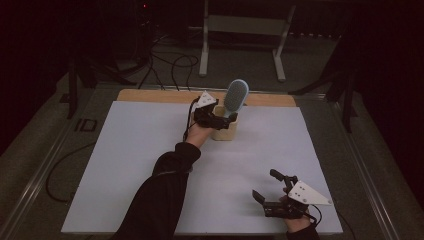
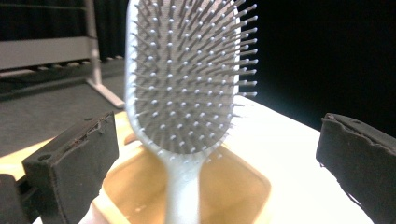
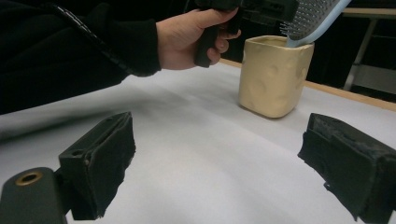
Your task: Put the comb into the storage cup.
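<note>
My left gripper (image 2: 205, 154) has its jaws spread wide, one pad at each edge of the left gripper view, and nothing is pressed between them. The hairbrush (image 2: 187, 88) stands straight ahead at twelve o'clock between the jaws but clear of both, bristles facing me, its handle dropping into the cream cup (image 2: 224, 186). On the high view that gripper (image 1: 216, 119) sits just at nine o'clock of the cup (image 1: 226, 131), my left forearm stretched up from the near edge, hand wrapped round the grip. The brush head (image 1: 236, 96) leans out of the cup toward one o'clock. My right gripper (image 1: 272, 192) rests at five o'clock of the cup, well apart, low near the table's near edge, jaws wide and empty over the white table (image 1: 130, 160)
</note>
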Tool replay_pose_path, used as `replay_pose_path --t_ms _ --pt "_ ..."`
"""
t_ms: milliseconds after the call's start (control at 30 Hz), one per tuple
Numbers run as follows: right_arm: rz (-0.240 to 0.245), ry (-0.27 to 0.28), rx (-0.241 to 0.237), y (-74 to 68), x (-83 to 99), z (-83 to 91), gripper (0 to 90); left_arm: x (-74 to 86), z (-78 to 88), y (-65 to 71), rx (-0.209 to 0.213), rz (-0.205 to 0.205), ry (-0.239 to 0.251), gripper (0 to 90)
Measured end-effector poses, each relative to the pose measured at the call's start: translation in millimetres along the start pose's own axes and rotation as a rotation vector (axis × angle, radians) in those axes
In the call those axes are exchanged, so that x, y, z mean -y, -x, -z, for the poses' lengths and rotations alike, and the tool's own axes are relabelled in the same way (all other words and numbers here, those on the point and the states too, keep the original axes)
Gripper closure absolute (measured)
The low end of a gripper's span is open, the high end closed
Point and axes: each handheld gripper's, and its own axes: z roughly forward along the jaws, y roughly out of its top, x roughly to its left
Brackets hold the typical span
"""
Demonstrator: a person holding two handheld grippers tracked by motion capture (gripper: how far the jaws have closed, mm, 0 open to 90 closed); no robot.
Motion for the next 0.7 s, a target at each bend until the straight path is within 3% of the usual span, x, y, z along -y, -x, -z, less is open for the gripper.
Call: replay_pose_path --t_ms 200,533,633,700 --pt "0.002 0.000 0.001 -0.3 -0.1 -0.3 9.3 -2.9 5.5 -1.0 -0.035 -0.015 0.000 0.0" --pt "0.003 -0.003 0.002 -0.5 -0.2 -0.6 9.3 -8.0 14.8 -1.0 -0.046 -0.024 -0.036 0.0" --pt "0.004 -0.006 0.003 -0.3 -0.1 -0.7 9.3 -8.7 18.1 -1.7 -0.036 -0.011 -0.043 0.0" --pt "0.006 -0.007 0.003 -0.2 0.1 -0.9 9.3 -10.2 20.7 -1.8 -0.006 -0.012 -0.065 0.0"
